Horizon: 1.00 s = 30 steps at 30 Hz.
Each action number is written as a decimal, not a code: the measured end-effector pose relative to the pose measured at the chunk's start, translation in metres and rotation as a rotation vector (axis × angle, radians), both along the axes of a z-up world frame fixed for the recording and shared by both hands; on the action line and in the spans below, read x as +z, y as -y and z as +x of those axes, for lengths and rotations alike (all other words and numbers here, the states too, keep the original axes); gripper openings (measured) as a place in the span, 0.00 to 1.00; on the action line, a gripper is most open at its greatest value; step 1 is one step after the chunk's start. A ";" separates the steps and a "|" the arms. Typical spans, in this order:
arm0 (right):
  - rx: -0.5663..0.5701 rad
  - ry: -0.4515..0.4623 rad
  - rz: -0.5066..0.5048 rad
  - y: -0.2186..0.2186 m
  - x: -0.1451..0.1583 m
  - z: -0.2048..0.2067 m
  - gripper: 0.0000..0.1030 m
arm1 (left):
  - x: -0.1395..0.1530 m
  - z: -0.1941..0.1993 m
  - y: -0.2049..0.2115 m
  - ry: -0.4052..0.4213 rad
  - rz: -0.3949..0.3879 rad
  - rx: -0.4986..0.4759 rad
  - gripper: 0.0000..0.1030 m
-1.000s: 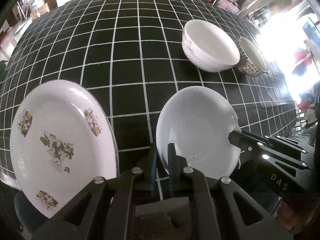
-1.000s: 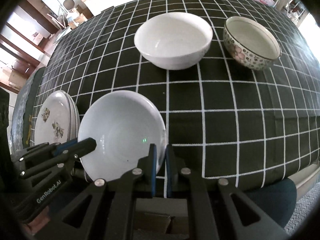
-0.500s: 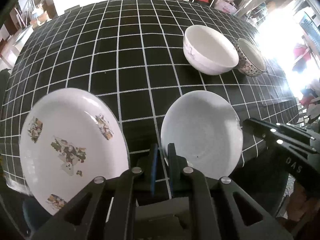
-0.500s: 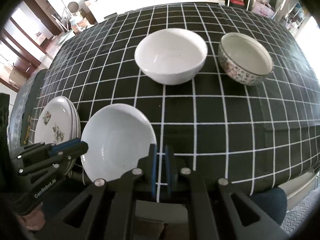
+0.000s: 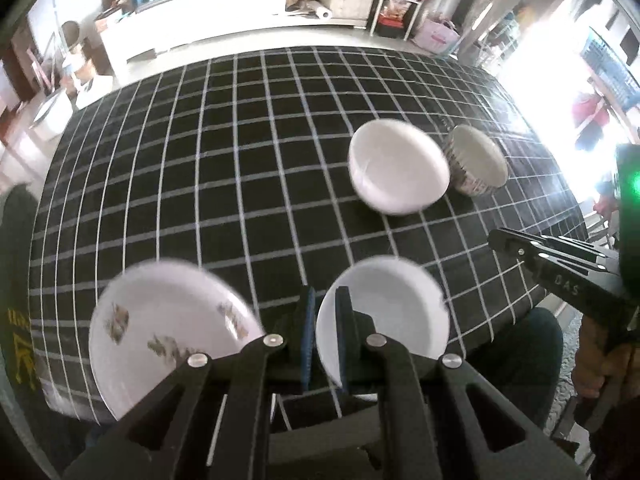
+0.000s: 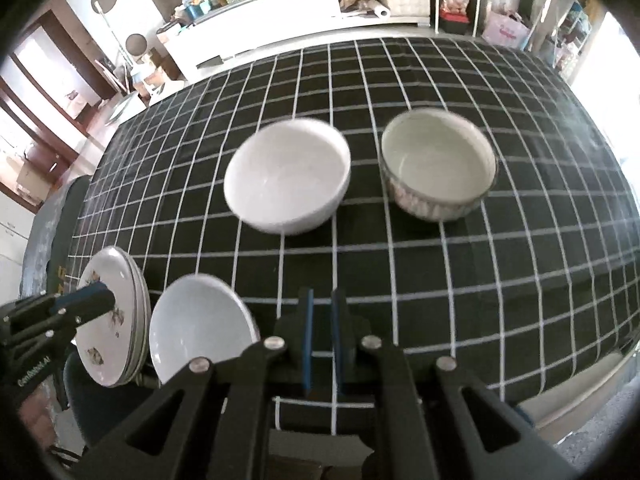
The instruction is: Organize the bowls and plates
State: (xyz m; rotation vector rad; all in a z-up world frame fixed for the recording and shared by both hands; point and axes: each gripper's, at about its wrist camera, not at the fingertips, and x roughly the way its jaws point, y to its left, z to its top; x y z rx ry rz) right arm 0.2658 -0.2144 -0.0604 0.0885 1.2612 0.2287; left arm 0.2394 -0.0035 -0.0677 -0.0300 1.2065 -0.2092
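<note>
Both grippers have pulled back; left gripper (image 5: pixel 323 312) fingers pinch the upward-facing white plate (image 5: pixel 384 316), right gripper (image 6: pixel 321 312) fingers closed empty.

A plain white shallow bowl (image 5: pixel 382 316) sits near the front edge of the black checked cloth, rim up. Just to its left lies a stack of white plates (image 6: pixel 114 320) printed with small brown floral motifs; their rims show as separate layers in the right wrist view. Farther back stands a deeper plain white bowl (image 6: pixel 286 176), upright. Beside it on the right, close but apart, stands a patterned bowl (image 6: pixel 438 164) with a pale interior and a speckled floral outer wall, also upright.
</note>
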 end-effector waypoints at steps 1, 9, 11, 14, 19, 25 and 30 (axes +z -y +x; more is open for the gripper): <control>0.006 -0.002 -0.005 -0.001 0.002 0.007 0.11 | 0.004 0.007 0.004 0.007 0.012 -0.016 0.08; -0.005 -0.066 0.031 0.001 0.005 0.055 0.11 | 0.014 0.066 0.021 -0.006 -0.003 -0.079 0.08; -0.013 -0.090 0.038 0.002 0.001 0.069 0.11 | 0.014 0.080 0.021 -0.005 -0.024 -0.071 0.08; -0.018 -0.108 0.034 0.000 -0.006 0.080 0.11 | 0.008 0.093 0.029 -0.021 -0.022 -0.101 0.08; -0.024 -0.152 0.016 -0.004 -0.025 0.096 0.11 | -0.018 0.119 0.035 -0.092 -0.026 -0.119 0.15; -0.030 -0.182 -0.006 -0.005 -0.041 0.106 0.11 | -0.050 0.136 0.041 -0.133 0.002 -0.119 0.15; -0.024 -0.192 0.002 -0.009 -0.046 0.113 0.12 | -0.066 0.147 0.049 -0.150 0.011 -0.128 0.15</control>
